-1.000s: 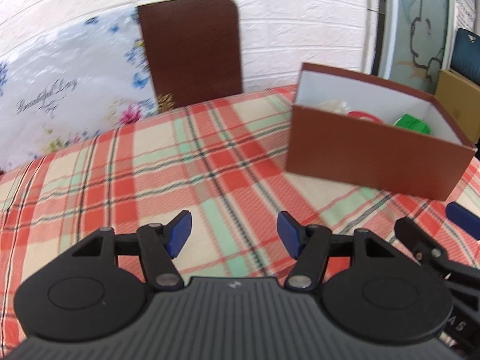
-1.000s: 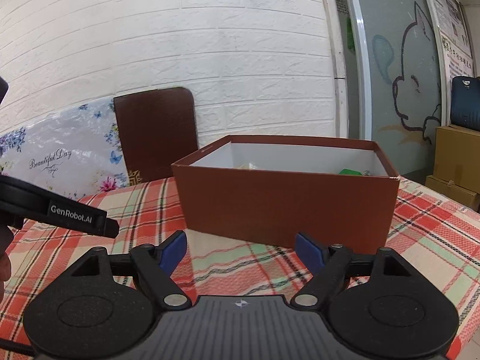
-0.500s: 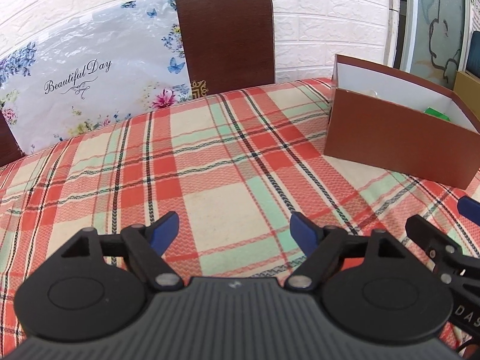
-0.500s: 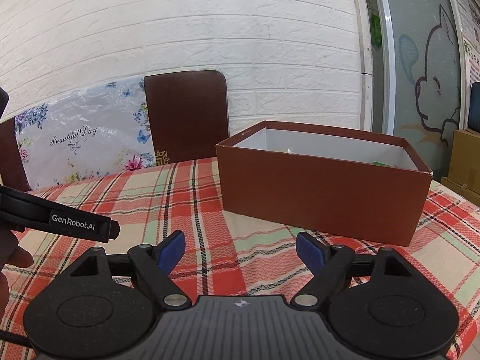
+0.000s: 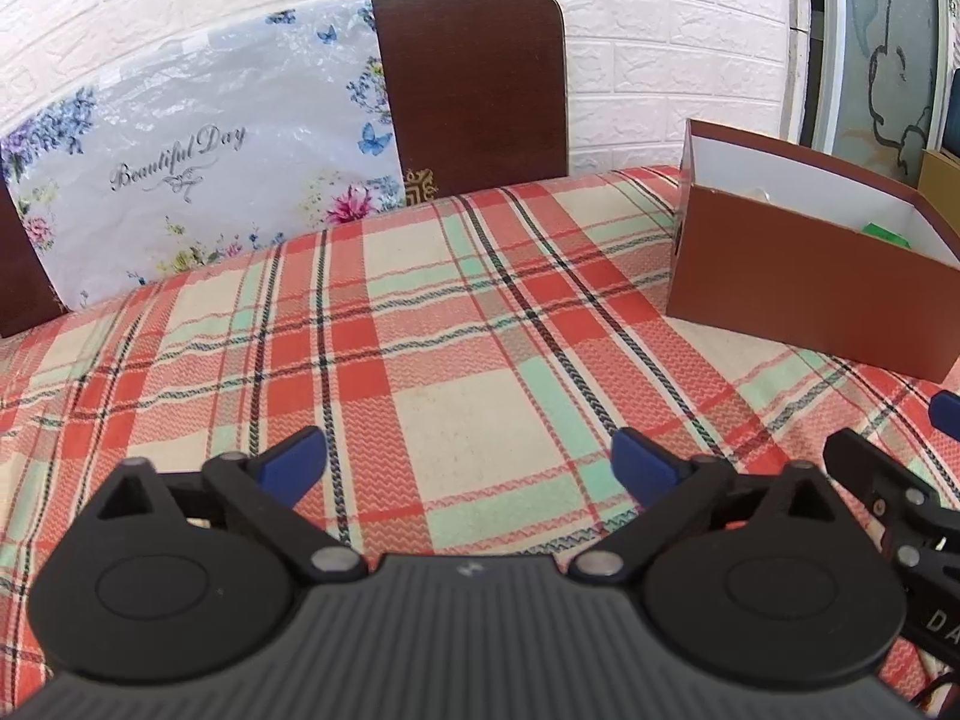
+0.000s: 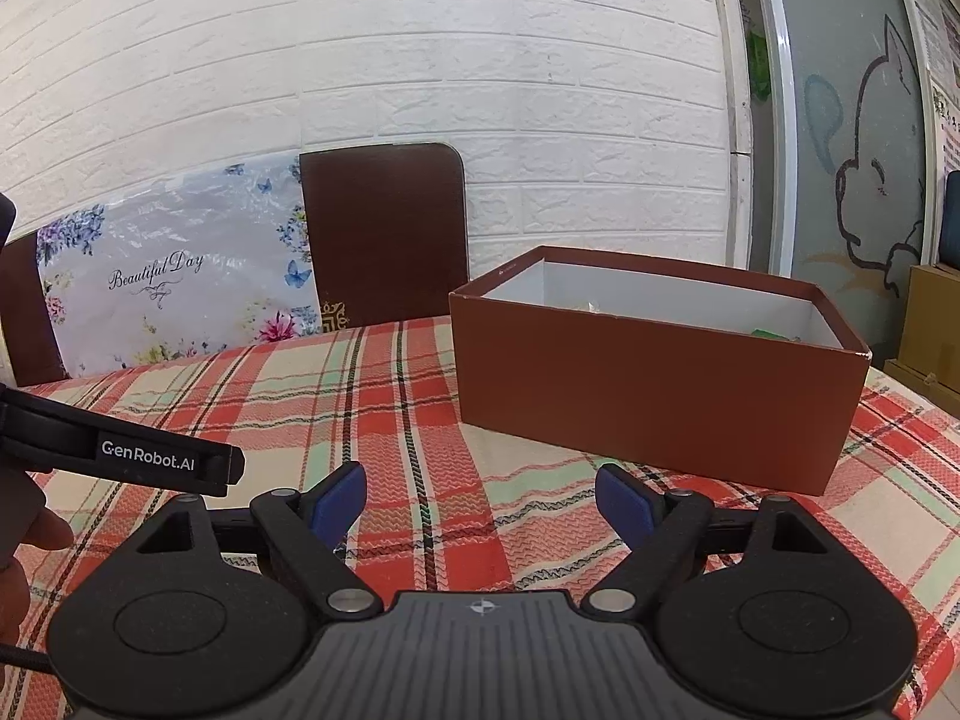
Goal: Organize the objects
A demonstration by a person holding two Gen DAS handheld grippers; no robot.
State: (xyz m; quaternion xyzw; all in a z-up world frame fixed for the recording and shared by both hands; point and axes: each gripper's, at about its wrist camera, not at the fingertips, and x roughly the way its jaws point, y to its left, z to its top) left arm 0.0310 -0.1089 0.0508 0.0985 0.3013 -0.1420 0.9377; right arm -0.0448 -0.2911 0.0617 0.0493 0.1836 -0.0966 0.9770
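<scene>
A brown open box (image 5: pixel 810 294) with a white inside stands on the plaid tablecloth (image 5: pixel 468 354) at the right; a green thing (image 5: pixel 885 232) shows inside it. In the right wrist view the brown box (image 6: pixel 654 396) is ahead and slightly right, and a bit of the green thing (image 6: pixel 771 333) peeks over its rim. My left gripper (image 5: pixel 468 462) hovers over bare cloth, its jaws opening wide with nothing between them. My right gripper (image 6: pixel 480 498) is open and empty, short of the box. Part of the right gripper (image 5: pixel 888 492) shows at the left wrist view's right edge.
A dark brown chair back (image 5: pixel 474 90) and a floral plastic bag (image 5: pixel 198 162) reading "Beautiful Day" stand behind the table against a white brick wall. A glass door with a cartoon drawing (image 6: pixel 864 150) and cardboard boxes (image 6: pixel 930 324) are at the right. A hand (image 6: pixel 24 534) holds the left gripper.
The left gripper's jaws have spread much wider and its view has swung left, so the box sits farther right. In the right wrist view the box has also shifted right.
</scene>
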